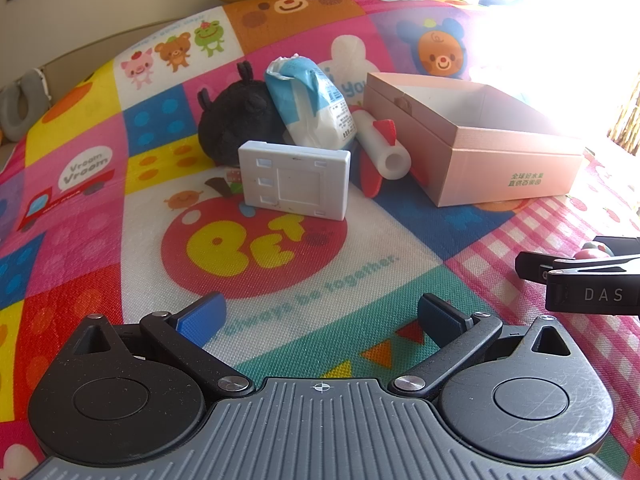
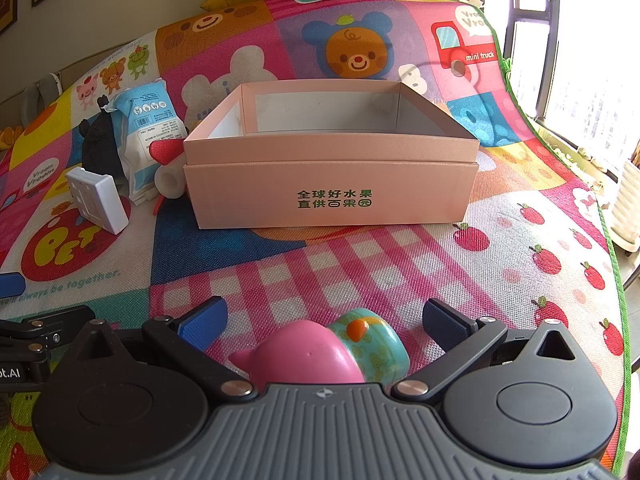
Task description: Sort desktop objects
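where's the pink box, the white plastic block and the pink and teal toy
pink box (image 2: 332, 188), right wrist view, front wall.
white plastic block (image 1: 294, 178), left wrist view, front face.
pink and teal toy (image 2: 304, 360), right wrist view, pink body.

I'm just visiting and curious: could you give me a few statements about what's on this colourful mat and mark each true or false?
1. The pink box has nothing visible inside. True.
2. The pink and teal toy lies between the right gripper's open fingers. True.
3. The left gripper is clamped on the white block. False: it is open, well short of the block.
4. The black plush sits inside the box. False: it sits on the mat, beside the blue-and-white packet.
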Demonstrator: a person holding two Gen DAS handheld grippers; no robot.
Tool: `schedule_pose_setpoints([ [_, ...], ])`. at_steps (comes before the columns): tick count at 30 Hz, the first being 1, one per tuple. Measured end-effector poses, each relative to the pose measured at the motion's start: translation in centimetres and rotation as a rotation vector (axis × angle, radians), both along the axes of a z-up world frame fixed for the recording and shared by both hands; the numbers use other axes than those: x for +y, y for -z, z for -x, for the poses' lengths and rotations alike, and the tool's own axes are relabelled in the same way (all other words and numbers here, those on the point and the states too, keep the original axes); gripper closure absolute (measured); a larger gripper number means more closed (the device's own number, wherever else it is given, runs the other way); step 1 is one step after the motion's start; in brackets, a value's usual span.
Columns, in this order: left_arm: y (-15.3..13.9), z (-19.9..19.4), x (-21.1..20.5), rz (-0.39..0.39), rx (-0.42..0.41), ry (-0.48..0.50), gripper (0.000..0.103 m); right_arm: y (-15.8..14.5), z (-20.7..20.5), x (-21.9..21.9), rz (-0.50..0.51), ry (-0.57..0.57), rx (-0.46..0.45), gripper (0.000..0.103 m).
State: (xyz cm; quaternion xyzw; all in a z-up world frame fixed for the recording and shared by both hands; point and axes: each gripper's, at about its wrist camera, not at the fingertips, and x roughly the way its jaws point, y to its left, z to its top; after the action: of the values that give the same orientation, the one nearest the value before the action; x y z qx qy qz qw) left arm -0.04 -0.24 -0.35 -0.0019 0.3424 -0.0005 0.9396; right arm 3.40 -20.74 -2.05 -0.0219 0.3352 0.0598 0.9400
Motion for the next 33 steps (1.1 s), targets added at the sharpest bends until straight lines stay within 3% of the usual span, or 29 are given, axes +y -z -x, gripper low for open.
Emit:
schedule_pose_setpoints([
  [18,-0.11,-0.16,-0.20,-0.002,0.000,0.001,0.000,-0.15,-0.07,0.14,-0.002,-0.004,0.005,0.000],
  [33,-0.10,-0.16,-0.18,-0.001,0.001,0.001,0.000,-0.66,-0.34,0.37,0.006,0.013,0.101,0.000],
])
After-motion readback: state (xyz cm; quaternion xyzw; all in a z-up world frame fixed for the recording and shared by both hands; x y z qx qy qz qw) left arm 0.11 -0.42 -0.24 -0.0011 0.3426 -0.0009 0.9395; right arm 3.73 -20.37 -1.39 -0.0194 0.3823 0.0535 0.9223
